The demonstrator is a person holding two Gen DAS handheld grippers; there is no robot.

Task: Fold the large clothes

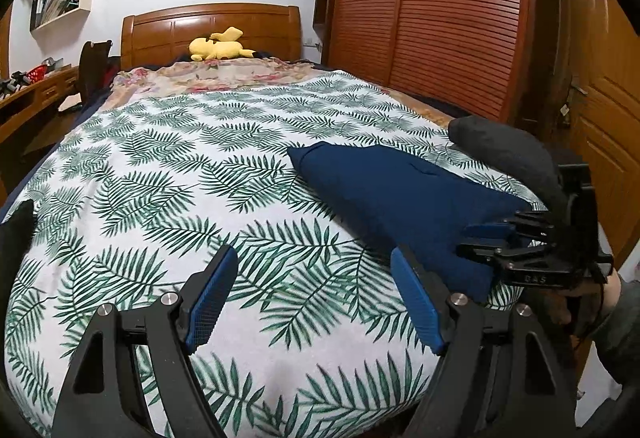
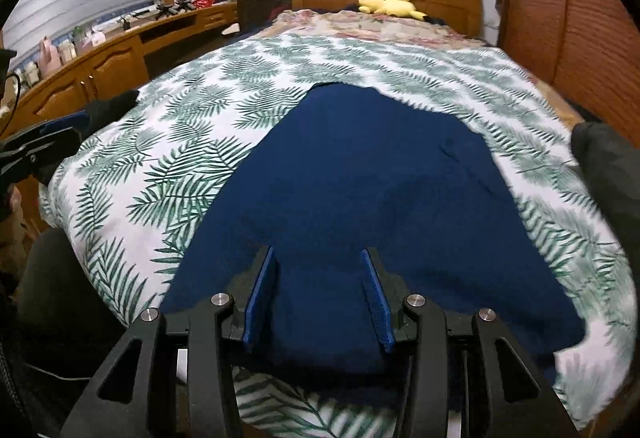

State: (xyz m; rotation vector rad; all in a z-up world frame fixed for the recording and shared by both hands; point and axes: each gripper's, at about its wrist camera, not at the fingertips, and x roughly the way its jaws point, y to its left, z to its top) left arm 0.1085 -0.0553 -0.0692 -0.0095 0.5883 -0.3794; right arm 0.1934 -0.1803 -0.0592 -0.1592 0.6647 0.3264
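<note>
A dark blue garment point(image 2: 360, 190) lies flat on the leaf-print bedcover point(image 2: 192, 158) near the foot of the bed. It also shows in the left wrist view point(image 1: 400, 194) at the right. My right gripper point(image 2: 320, 258) is open and hovers just above the garment's near edge, nothing between its fingers. It shows in the left wrist view point(image 1: 500, 238) at the right. My left gripper point(image 1: 312, 262) is open and empty above bare bedcover point(image 1: 180, 178), left of the garment. It appears at the far left of the right wrist view point(image 2: 60, 126).
A dark grey garment point(image 1: 504, 146) lies at the bed's right edge. A black cloth point(image 2: 116, 106) lies at the left edge. A yellow plush point(image 1: 220, 46) sits by the headboard. A wooden desk point(image 2: 100, 58) runs along the left, a wardrobe point(image 1: 432, 18) along the right.
</note>
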